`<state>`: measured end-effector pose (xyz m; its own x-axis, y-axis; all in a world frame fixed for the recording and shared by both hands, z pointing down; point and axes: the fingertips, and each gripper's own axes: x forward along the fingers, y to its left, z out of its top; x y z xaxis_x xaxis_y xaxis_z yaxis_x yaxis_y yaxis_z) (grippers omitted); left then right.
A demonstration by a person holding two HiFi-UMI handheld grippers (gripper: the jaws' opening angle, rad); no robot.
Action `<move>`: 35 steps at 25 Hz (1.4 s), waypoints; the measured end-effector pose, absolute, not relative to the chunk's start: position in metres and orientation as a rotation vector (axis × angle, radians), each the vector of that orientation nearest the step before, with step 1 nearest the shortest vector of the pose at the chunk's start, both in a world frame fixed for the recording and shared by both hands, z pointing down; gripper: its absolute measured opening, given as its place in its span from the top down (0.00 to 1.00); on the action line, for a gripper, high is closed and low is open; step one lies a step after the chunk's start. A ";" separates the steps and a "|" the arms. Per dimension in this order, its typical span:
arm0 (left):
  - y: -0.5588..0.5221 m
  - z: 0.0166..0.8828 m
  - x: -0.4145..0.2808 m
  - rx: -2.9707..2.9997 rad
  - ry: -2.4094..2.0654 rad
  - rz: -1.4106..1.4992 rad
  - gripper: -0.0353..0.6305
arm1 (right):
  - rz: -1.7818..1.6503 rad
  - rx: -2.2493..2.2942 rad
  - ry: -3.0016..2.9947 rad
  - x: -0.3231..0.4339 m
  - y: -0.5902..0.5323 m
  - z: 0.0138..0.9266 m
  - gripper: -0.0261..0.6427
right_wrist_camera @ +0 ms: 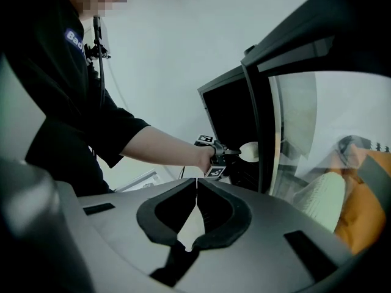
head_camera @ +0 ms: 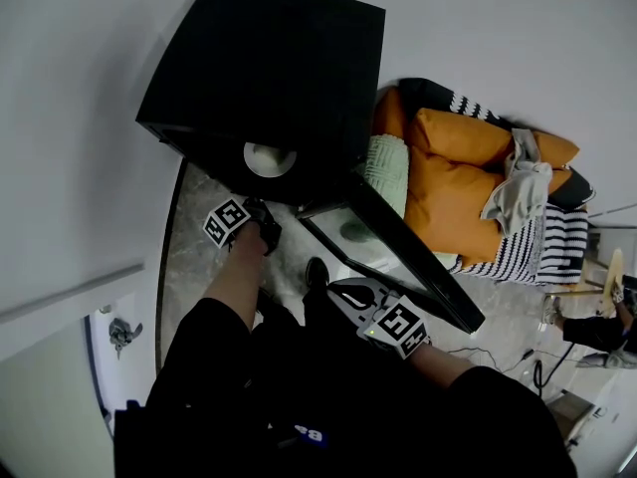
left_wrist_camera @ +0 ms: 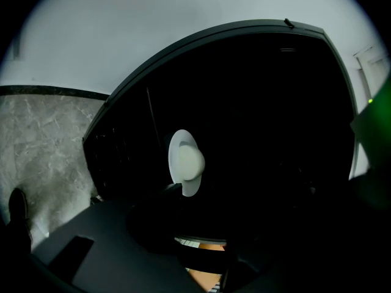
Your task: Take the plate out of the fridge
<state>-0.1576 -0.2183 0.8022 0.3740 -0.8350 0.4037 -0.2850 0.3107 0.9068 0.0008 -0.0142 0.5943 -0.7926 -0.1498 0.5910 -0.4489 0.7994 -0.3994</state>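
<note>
A white plate (head_camera: 269, 159) lies just inside the open black fridge (head_camera: 269, 68). My left gripper (head_camera: 261, 207) reaches into the fridge opening, its tips at the plate's near rim. In the left gripper view the plate (left_wrist_camera: 185, 162) shows pale against the dark interior. One fingertip (left_wrist_camera: 174, 189) lies beside its lower rim, and I see no pads pressing on it. From the right gripper view the plate (right_wrist_camera: 250, 151) sits right at the left gripper's (right_wrist_camera: 235, 154) tip. My right gripper (head_camera: 343, 292) hangs low near my body, its jaws shut on nothing (right_wrist_camera: 197, 185).
The fridge's glass door (head_camera: 398, 257) swings open toward the right, between me and an orange sofa (head_camera: 458, 182) with a green pillow (head_camera: 386, 167). Grey marble floor (head_camera: 194, 257) lies left of the fridge. White walls stand behind it. Another person's legs (head_camera: 597, 332) are at far right.
</note>
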 end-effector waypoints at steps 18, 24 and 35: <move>-0.247 0.854 -0.166 1.131 -1.245 -0.495 0.75 | 0.801 0.464 -2.365 0.030 -0.003 0.619 0.94; -0.250 0.859 -0.165 1.101 -1.244 -0.473 0.76 | 0.808 0.480 -2.350 0.038 -0.007 0.623 0.94; -0.249 0.862 -0.162 1.042 -1.198 -0.551 0.85 | 0.814 0.439 -2.339 0.037 -0.007 0.627 0.94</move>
<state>-0.1620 -0.2491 0.8617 0.3170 -0.8161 0.4833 -0.1646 0.4545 0.8754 0.0373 -0.0068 0.6274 -0.7550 -0.1040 0.6474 -0.4836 0.7551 -0.4427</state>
